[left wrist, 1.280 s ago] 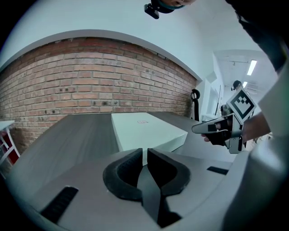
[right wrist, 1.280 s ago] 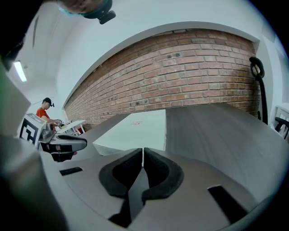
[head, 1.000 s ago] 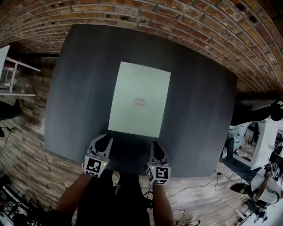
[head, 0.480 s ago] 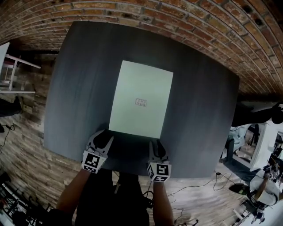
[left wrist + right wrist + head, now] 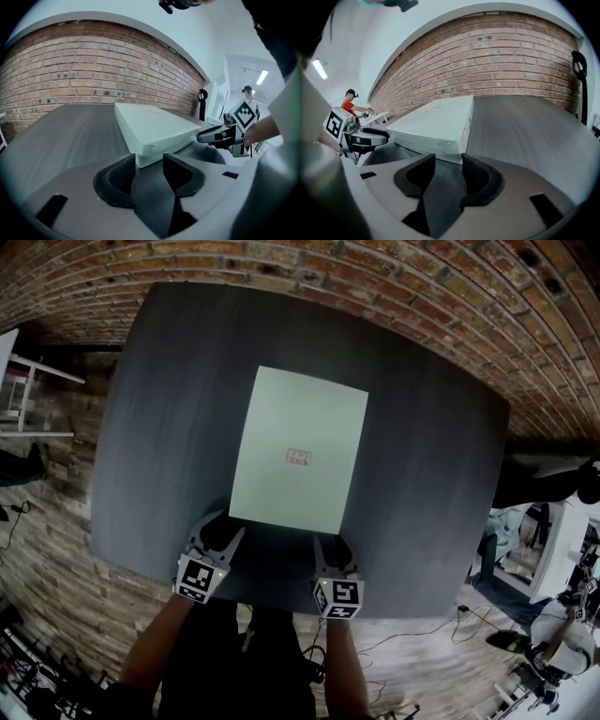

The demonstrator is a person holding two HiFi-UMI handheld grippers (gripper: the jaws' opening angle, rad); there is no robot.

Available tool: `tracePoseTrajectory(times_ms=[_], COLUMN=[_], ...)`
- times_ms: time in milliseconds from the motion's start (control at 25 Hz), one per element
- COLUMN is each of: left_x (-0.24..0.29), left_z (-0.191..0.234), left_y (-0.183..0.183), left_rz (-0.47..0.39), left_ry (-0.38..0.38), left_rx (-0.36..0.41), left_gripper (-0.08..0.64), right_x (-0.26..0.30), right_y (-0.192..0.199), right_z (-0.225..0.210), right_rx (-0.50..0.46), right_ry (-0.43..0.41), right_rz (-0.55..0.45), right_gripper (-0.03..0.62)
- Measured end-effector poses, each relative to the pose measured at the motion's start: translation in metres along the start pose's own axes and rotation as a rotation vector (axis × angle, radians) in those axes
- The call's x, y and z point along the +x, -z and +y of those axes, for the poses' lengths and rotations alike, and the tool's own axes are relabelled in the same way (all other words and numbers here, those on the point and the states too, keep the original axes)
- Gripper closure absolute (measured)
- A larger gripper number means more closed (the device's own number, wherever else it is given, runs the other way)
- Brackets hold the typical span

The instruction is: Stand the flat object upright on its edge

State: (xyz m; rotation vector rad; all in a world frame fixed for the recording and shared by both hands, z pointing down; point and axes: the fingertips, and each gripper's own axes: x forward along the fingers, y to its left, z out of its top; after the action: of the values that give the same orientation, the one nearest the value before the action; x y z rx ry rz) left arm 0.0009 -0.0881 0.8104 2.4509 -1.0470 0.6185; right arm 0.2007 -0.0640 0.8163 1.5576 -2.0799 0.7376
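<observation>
A brick wall [image 5: 375, 277] curves round the far side of the scene, and a floor of pale stone-like slabs [image 5: 47, 549] shows below the near edge of the furniture. A broad dark grey table [image 5: 159, 427] fills most of the head view. In the middle of the table lies the flat object, a pale green box [image 5: 298, 451], flat on its large face with its long sides running away from the person and its short near edge close to the table's near edge.

Both grippers are at that near edge, one at each near corner of the box. The left gripper [image 5: 228, 529] points at the near left corner, and its jaws are opening. In the left gripper view the box [image 5: 154, 126] corner sits at the mouth of the gap between the two dark pads [image 5: 123, 171], and the pads do not press on it. The right gripper [image 5: 327, 542] points at the near right corner, and its jaws are opening too. In the right gripper view the box [image 5: 436, 124] corner lies just ahead of the spread pads [image 5: 476, 176], unclamped. Neither gripper holds anything.

Each gripper view also catches the other gripper off to the side, low over the table and level with the box's near edge.

A small reddish label [image 5: 298, 457] sits near the centre of the box's top face.
</observation>
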Motion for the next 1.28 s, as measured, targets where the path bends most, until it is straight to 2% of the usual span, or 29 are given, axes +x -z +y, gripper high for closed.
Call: tracePoseTrajectory(times_ms=[240,760,1280], left_x=[0.005,0.011,0.003], left_z=[-0.003,0.002,0.0], left_y=[-0.002,-0.002,-0.004], left_rz=[-0.003,0.009,-0.012], left_ry=[0.023,-0.009,-0.01], left_rx=[-0.01,0.006,-0.019], left_gripper=[0.387,0.387,0.387], right_x=[0.001,0.004,-0.003], right_y=[-0.001,-0.005,-0.004], right_z=[-0.002,-0.005,0.004], right_rx=[-0.014,-0.051,-0.034], right_ry=[0.004,0.026,0.019], right_rz=[-0.007,-0.046,-0.068], right_gripper=[0.405,0.407,0.422])
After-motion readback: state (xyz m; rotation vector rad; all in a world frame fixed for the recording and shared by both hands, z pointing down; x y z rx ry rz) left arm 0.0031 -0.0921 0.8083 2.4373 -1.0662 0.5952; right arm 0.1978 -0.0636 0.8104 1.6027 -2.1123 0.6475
